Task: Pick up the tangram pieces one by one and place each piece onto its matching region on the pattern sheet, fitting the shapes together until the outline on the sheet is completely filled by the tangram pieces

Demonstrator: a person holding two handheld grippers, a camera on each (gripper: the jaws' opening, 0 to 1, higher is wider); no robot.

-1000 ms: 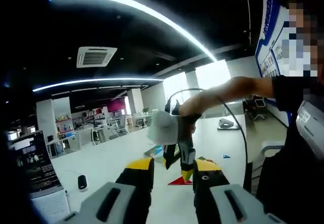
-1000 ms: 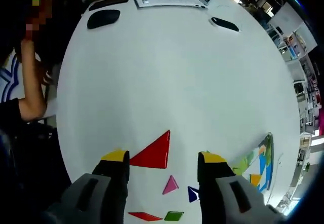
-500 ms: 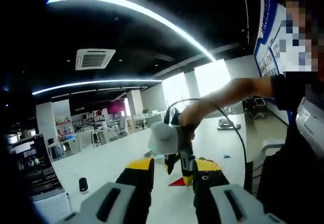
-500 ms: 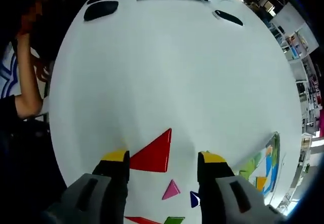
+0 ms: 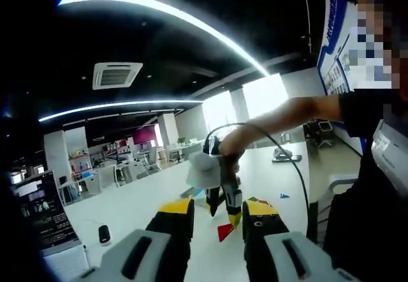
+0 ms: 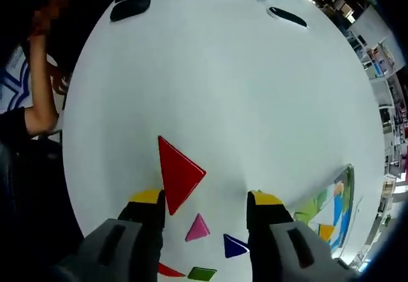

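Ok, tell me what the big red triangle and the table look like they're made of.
Red triangle: likely glossy plastic, judging by its flat, even, saturated colour and crisp edges, though painted wood can't be ruled out. Table: smooth white laminate or similar, with a plain, seamless surface and soft sheen; the exact material can't be told.

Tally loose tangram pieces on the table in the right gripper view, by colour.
Red: 2, the large red triangle and a red piece partly hidden
Pink triangle: 1
Dark blue piece: 1
Green piece: 1
Total: 5
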